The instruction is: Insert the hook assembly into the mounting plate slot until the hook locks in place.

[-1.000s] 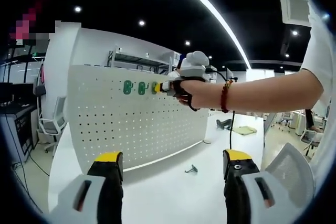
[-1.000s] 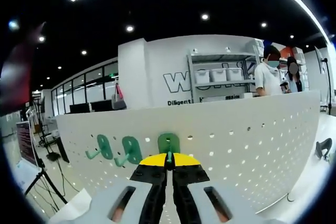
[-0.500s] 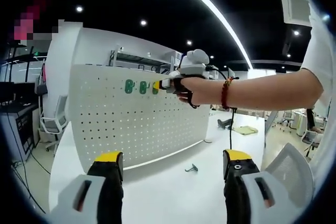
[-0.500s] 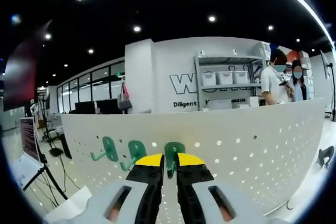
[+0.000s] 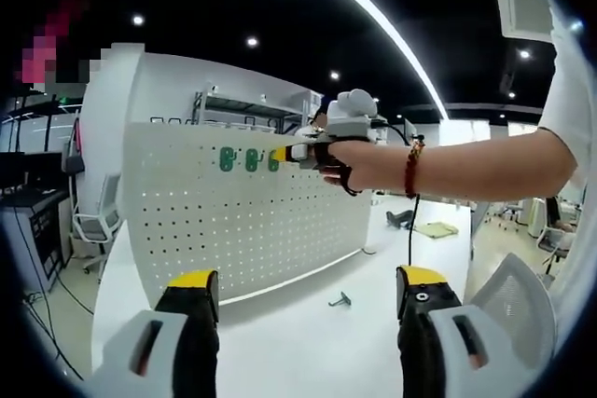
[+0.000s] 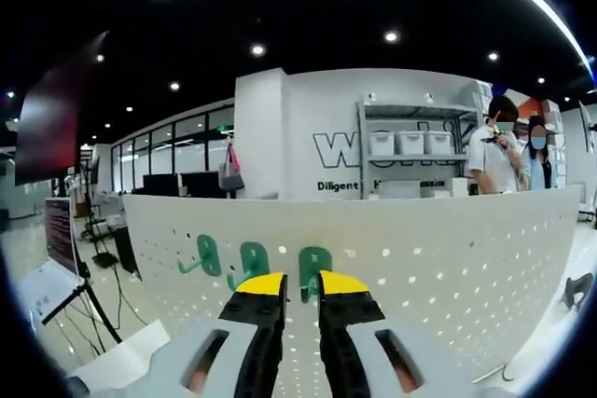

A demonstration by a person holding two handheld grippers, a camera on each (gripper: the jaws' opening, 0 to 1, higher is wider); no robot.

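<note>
Against the earlier frames, the right gripper (image 6: 300, 288) has let go: its yellow-tipped jaws, which were pressed on the third green hook (image 6: 313, 267), now stand a little apart just in front of it, and the hook sits by itself on the pegboard (image 6: 448, 249). In the left gripper view the right gripper (image 5: 284, 153), held in the person's hand (image 5: 350, 160), has drawn slightly away from the board's top edge. The left gripper (image 5: 303, 291) is as it was, jaws spread wide with nothing between them, low over the white surface (image 5: 308, 342). The white perforated pegboard, the mounting plate, stands upright on that surface, and three green hooks hang in a row near its upper edge: the first hook (image 6: 203, 254), the second hook (image 6: 253, 261) and the third one beside it. One more dark hook (image 5: 340, 300) lies loose on the surface near the pegboard's lower edge. The room is a large open hall with a dark ceiling, round spotlights and a long light strip; a shelf with three white bins (image 6: 410, 144) stands against a white lettered wall, and two people (image 6: 513, 151) stand beyond the board's far end.
</note>
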